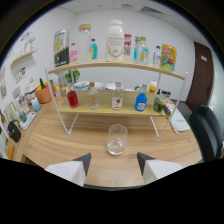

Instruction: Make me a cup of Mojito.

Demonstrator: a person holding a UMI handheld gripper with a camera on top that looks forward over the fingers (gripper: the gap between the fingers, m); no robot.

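Observation:
An empty clear glass (pixel 117 139) stands on the wooden table (pixel 55 145), just ahead of my fingers and roughly centred between them. My gripper (pixel 113 161) is open with nothing held; its two white fingers (pixel 75 167) stand well apart. Beyond the glass is a white two-level wire shelf (pixel 115 107). Its lower level holds a red-liquid bottle (pixel 73 97), a clear bottle (pixel 93 96), a red-labelled clear bottle (pixel 117 97) and a blue-liquid bottle (pixel 141 101). A large white jar (pixel 114 41) and other bottles stand on the upper level.
An orange pot with a plant (pixel 43 93) stands left of the shelf, with small containers near it. A dark chair (pixel 207 132) is at the right. A dark bag (pixel 13 131) sits by the table's left edge. A wall shelf (pixel 22 55) hangs at left.

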